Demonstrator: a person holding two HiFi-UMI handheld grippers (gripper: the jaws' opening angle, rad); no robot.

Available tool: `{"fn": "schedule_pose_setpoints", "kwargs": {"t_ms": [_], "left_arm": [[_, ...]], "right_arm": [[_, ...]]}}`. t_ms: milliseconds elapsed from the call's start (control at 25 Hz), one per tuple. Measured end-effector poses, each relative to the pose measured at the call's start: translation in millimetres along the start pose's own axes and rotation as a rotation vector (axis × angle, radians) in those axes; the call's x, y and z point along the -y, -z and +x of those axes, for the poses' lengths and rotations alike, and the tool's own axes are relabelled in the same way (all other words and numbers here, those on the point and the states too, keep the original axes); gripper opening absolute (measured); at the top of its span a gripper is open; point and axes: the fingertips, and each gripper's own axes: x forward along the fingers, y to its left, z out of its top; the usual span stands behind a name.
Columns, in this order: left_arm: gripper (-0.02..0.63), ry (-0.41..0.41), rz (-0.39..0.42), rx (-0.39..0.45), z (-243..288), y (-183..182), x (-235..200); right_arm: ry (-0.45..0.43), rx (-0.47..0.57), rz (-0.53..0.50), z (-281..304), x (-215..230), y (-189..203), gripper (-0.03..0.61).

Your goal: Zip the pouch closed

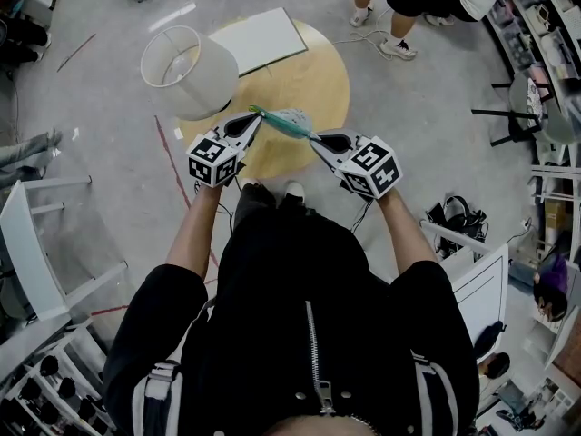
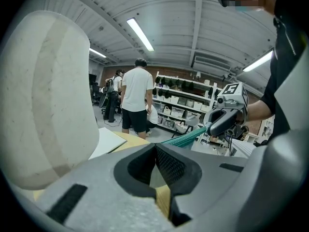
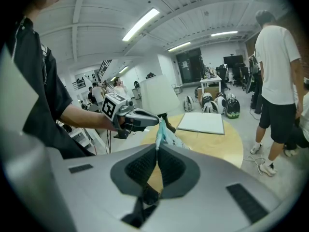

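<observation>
A teal mesh pouch (image 1: 285, 121) hangs stretched in the air between my two grippers, above the round wooden table (image 1: 320, 82). My left gripper (image 1: 255, 114) is shut on the pouch's left end. My right gripper (image 1: 314, 137) is shut on its right end. In the left gripper view the jaws (image 2: 155, 148) meet, and the pouch (image 2: 187, 136) runs off as a thin teal edge toward the right gripper (image 2: 211, 128). In the right gripper view the pouch (image 3: 163, 132) rises from the shut jaws (image 3: 157, 148) to the left gripper (image 3: 160, 120). The zipper's state is too small to tell.
A white lampshade (image 1: 187, 69) lies on the table's left edge, and a white flat board (image 1: 260, 39) lies at its far side. People stand beyond the table (image 1: 399, 7). White chairs stand at my left (image 1: 32, 243) and right (image 1: 477, 284).
</observation>
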Motion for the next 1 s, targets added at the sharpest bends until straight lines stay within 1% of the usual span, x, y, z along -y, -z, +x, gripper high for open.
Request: {"fn": "schedule_pose_setpoints", "kwargs": {"t_ms": [200,320,400,760,1000], "left_arm": [[0.005,-0.064,-0.052,0.000,-7.7,7.5,-22.3],[0.006,-0.063,-0.033,-0.018,-9.5,11.1,-22.8],[0.006,-0.067,-0.034,-0.025,-9.1,13.8,-22.3],[0.012,-0.095,-0.057,-0.030,-3.7,22.3,-22.0],[0.021,-0.123,-0.045,-0.012,-6.7,21.0,-19.4]], "right_arm": [[0.008,0.001,0.013,-3.8,5.2,3.5,0.012],[0.008,-0.003,0.013,-5.6,5.3,5.9,0.012],[0.007,-0.002,0.014,-5.0,4.6,5.9,0.012],[0.004,0.026,0.041,-3.0,9.4,-1.7,0.013],[0.025,0.045,0.034,-2.1,14.1,-6.7,0.014]]}}
